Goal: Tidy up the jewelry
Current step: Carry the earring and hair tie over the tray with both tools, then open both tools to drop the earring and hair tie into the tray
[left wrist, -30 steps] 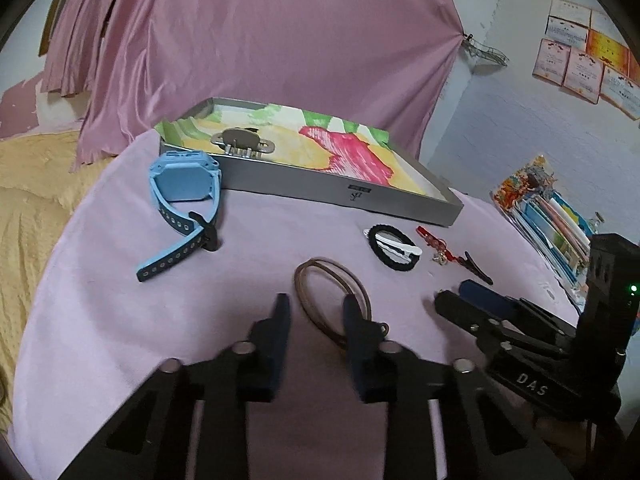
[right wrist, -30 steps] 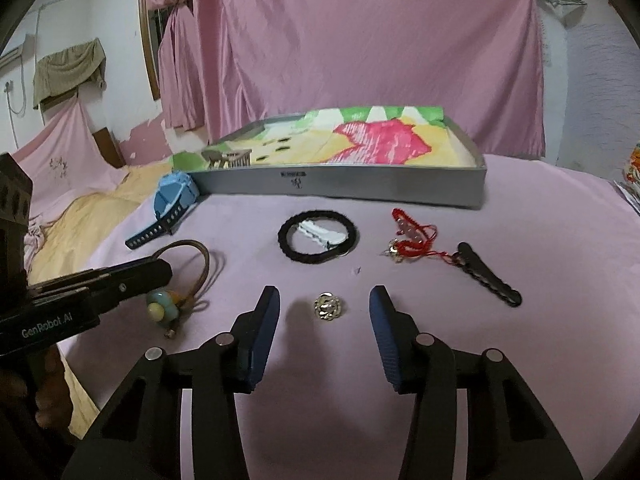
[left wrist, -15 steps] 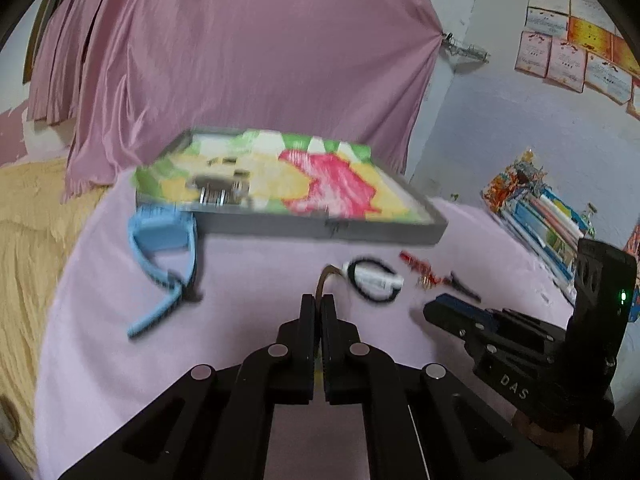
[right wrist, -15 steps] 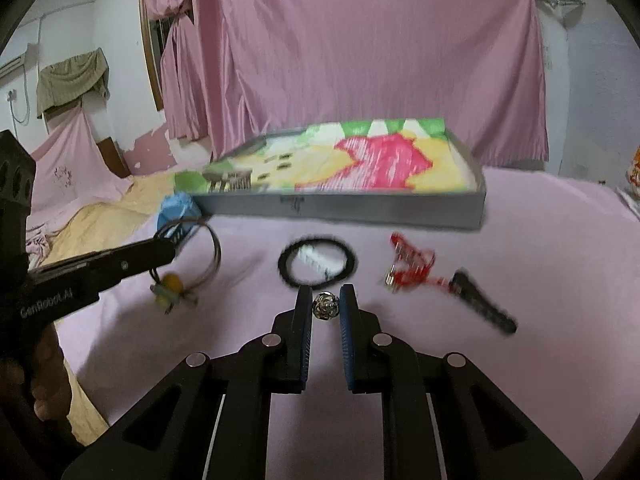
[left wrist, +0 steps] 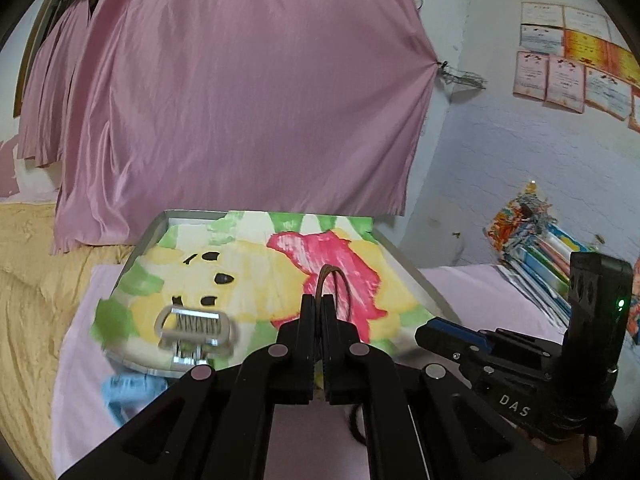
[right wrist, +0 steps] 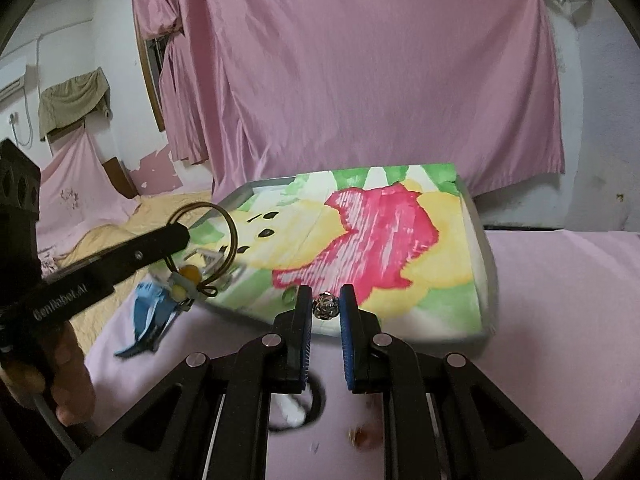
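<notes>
Both grippers hover at the near edge of the tray [right wrist: 478,240], just ahead: left gripper [left wrist: 317,304] clamped on a brown cord bracelet [left wrist: 332,280], right gripper [right wrist: 326,306] pinching a small silver charm [right wrist: 326,306].

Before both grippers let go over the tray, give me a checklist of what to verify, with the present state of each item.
1. Left gripper shut on the brown cord bracelet: ok.
2. Right gripper shut on the small silver bead: ok.
3. Bracelet is over the tray: ok; in the left wrist view its loop stands above the painted liner.
4. Bead is over the tray: cannot tell; it hangs at the near rim.
5. Drop spot free of the silver clasp: ok; it lies to the left.
6. Grippers apart from each other: ok.
</notes>
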Available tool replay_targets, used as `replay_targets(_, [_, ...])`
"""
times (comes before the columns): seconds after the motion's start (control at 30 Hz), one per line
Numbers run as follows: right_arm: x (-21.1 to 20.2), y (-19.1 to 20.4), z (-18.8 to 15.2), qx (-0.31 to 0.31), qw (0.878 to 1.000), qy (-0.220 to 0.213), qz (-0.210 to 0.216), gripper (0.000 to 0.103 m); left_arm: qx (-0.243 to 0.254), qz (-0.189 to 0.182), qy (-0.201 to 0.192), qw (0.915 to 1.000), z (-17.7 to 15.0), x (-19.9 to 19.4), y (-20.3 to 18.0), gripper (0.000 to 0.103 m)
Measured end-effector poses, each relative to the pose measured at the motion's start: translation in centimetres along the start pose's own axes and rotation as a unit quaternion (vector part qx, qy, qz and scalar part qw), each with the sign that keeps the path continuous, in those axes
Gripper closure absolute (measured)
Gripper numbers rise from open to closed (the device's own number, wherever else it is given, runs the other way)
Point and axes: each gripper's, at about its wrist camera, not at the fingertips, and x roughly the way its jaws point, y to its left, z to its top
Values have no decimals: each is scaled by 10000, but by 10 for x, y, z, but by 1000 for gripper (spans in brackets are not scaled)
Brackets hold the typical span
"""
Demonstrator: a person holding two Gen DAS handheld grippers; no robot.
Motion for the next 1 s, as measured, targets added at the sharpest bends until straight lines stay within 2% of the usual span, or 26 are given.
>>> replay_targets(0.27, [54,-4,10,9,9985,547,-3,91,-213,158,529,9982,-3,47,14,100])
replay_targets(0.47, [79,-5,10,3,9962,872,-59,91,-230,260,902,9953,-11,64,18,100])
replay_targets(0.77, [84,-4,9,-32,9951,979,-107,89,-283,396,985,9939,-12,66,22,98])
replay_targets(0.83, [83,-4,9,-29,9955,943,-128,87,-245,413,949,9943,-11,63,20,91])
replay_targets(0.9, [80,-5,9,-16,9960,875,-161,81,-240,404,867,9951,-10,60,20,73])
replay_targets(0.93, [77,-5,9,-3,9964,832,-181,76,-269,400,796,9957,-10,57,20,58])
replay_targets(0.97, [75,-5,9,2,9967,782,-215,75,-325,379,711,9962,-9,53,22,48])
replay_targets(1.0, [71,-5,9,3,9972,710,-240,75,-378,353,642,9966,-8,51,24,47])
